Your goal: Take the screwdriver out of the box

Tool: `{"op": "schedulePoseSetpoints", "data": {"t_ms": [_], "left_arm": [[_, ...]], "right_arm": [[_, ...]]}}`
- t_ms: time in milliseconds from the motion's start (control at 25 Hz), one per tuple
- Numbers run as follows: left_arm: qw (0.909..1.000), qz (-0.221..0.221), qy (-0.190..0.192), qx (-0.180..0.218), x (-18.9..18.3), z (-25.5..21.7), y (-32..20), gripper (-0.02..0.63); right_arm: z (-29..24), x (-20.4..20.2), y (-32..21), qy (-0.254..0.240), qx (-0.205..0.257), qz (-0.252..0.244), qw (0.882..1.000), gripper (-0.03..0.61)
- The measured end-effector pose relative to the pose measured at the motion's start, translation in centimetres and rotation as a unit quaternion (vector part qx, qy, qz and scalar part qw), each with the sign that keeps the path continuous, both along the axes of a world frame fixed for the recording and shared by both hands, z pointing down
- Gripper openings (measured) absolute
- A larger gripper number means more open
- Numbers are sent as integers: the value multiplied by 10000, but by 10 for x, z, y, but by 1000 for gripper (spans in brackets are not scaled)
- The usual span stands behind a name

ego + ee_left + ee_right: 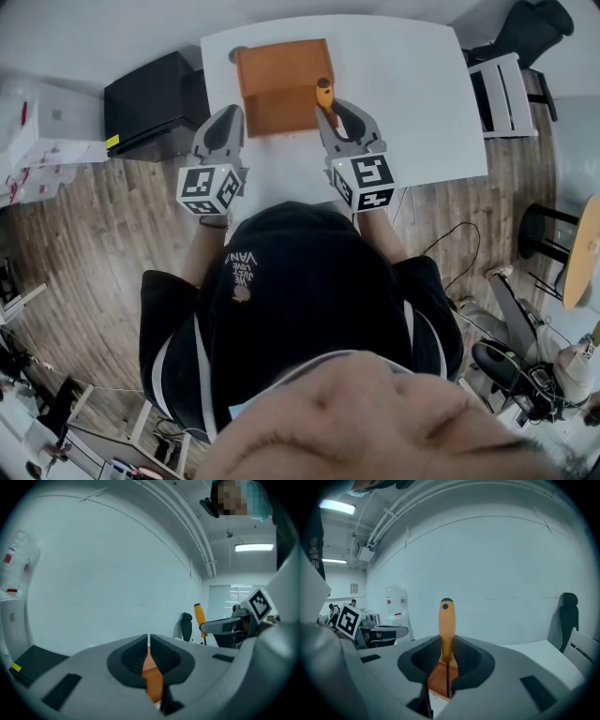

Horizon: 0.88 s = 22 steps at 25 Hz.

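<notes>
right gripper (446, 656): jaws clamp the lower handle of the screwdriver (446, 620), upright between them, over the orange box (279, 80) on the desk (412, 84) | left gripper (148, 644): jaws together, nothing between

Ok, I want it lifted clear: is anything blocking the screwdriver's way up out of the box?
Nothing visible does. The right claw grips the screwdriver by its handle, upright over the orange box, whose top is open. The left claw sits off at the box's left side.
</notes>
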<state>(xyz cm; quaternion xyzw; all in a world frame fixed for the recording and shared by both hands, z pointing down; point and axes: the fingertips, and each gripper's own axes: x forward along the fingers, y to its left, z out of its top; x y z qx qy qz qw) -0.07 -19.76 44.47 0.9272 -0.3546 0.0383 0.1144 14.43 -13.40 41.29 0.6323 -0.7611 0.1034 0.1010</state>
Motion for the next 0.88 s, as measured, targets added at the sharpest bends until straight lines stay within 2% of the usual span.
{"op": "schedulePoseSetpoints", "data": {"t_ms": [320,880], "left_arm": [[10000,2,31,39,-1,-1,6,28],[10000,-8,23,3,-2,3,4,28]], "right_arm": [[-7,-1,12,-112,120,33,9999,87],[8,5,15,-217,-31,162,9996,87]]}}
